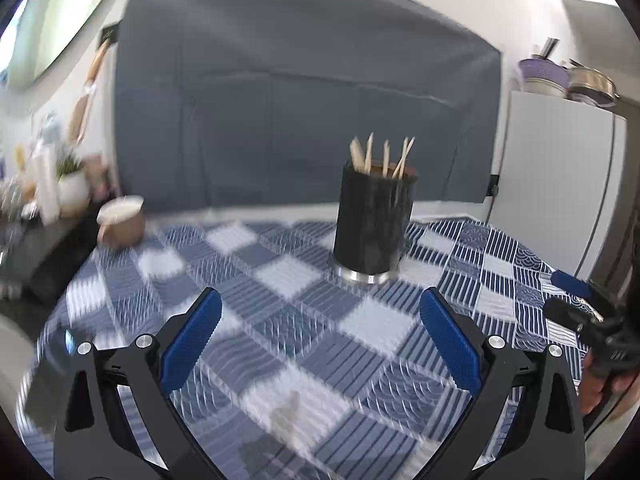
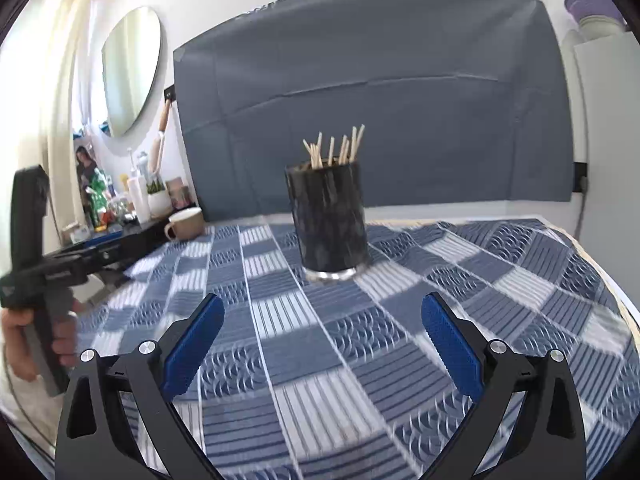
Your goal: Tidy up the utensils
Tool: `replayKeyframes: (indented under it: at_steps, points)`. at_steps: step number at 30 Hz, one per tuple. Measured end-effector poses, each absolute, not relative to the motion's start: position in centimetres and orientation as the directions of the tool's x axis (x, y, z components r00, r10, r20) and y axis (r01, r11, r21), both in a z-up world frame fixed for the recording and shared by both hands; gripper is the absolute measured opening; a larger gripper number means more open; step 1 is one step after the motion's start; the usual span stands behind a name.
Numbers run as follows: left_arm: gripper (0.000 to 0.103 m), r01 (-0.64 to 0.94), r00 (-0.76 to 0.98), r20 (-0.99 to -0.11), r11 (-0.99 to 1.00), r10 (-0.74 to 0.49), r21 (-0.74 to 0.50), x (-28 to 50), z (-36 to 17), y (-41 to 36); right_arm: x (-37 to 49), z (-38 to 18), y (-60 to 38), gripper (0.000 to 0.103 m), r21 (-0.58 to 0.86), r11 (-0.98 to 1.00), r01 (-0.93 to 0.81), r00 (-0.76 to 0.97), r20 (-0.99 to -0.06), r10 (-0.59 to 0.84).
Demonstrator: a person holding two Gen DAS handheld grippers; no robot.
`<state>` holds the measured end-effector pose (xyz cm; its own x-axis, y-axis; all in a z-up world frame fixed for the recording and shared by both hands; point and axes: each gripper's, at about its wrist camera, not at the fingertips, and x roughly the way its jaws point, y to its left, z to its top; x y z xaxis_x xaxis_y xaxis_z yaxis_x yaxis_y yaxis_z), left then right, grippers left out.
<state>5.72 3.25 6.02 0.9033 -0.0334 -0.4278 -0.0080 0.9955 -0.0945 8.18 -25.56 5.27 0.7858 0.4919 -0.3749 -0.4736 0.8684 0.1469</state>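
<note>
A tall black utensil holder [image 1: 370,220] with a silver base stands upright on the blue checked tablecloth [image 1: 376,328]. Several wooden utensil handles [image 1: 382,158] stick out of its top. It also shows in the right wrist view [image 2: 327,218], with the wooden handles [image 2: 336,148] above it. My left gripper [image 1: 320,304] is open and empty, above the cloth and short of the holder. My right gripper [image 2: 322,310] is open and empty, also short of the holder. The right gripper shows at the right edge of the left wrist view [image 1: 576,300].
A brown and white mug [image 1: 120,222] sits at the table's far left, also in the right wrist view [image 2: 186,224]. A dark side shelf [image 2: 116,236] holds bottles and a small plant. A white cabinet [image 1: 556,184] stands at the right. A grey cloth [image 1: 304,100] hangs behind.
</note>
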Motion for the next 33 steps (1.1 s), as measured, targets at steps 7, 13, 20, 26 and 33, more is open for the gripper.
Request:
replayKeyframes:
  at_steps: [7,13,20,26,33]
  points:
    - [0.097,-0.047,0.915,-0.402,0.998,0.027,-0.04,0.8,2.9,1.9,3.9,3.0,-24.5,0.095,0.019,0.889,-0.458,0.838,-0.326,0.438]
    - [0.097,-0.028,0.926,-0.377,1.0,0.028,0.006,0.1,1.8,1.1,3.3,2.9,-23.5,0.095,-0.023,0.899,-0.438,0.868,-0.272,0.416]
    - [0.097,-0.019,0.906,-0.423,0.999,0.006,-0.026,0.9,0.8,1.4,4.7,1.8,-22.2,0.095,-0.077,0.917,-0.392,0.865,-0.37,0.338]
    - [0.097,-0.048,0.892,-0.452,0.996,0.006,-0.08,1.7,0.4,2.3,5.6,1.4,-23.0,0.095,0.001,0.921,-0.39,0.84,-0.409,0.356]
    - [0.097,-0.052,0.891,-0.453,0.998,0.034,-0.027,1.6,0.3,1.5,5.7,1.2,-23.8,0.095,0.048,0.924,-0.38,0.839,-0.402,0.366]
